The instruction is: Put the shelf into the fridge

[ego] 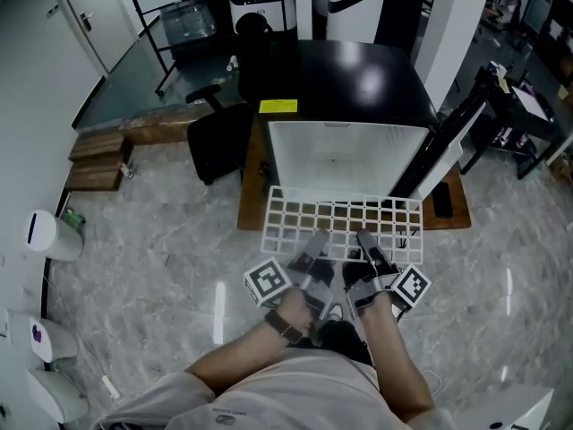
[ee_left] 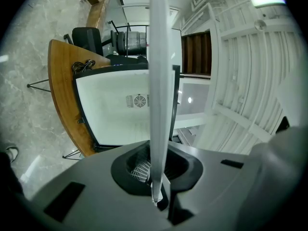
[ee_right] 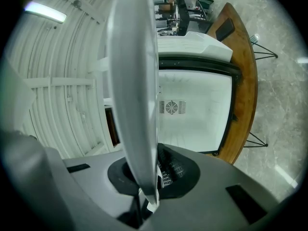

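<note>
**A:** Item one, the shelf?

**B:** Shelf (ego: pixel 342 219): white wire grid, lying flat at 6 o'clock from the fridge (ego: pixel 345 155). Its far edge is right at the open front. Whether it has crossed into the opening cannot be told.

**A:** Holders?

**B:** Left gripper (ego: pixel 315 251): jaws pinched on the shelf's near edge, left of its middle. Right gripper (ego: pixel 369 247): jaws likewise clamped on that edge, just beside the left one. In each gripper's own view the shelf stands edge-on, running from between the jaws toward the fridge.

**A:** The fridge?

**B:** Black top, white inside, with a round vent (ee_left: pixel 139 100) on the back wall. The door (ego: pixel 445 150) is swung open at 3 o'clock. It stands on a wooden board (ego: pixel 253 186).

**A:** Surroundings?

**B:** Black chair (ego: pixel 218 141) at 9 o'clock from the fridge; grey marbled floor (ego: pixel 161 267)
</note>
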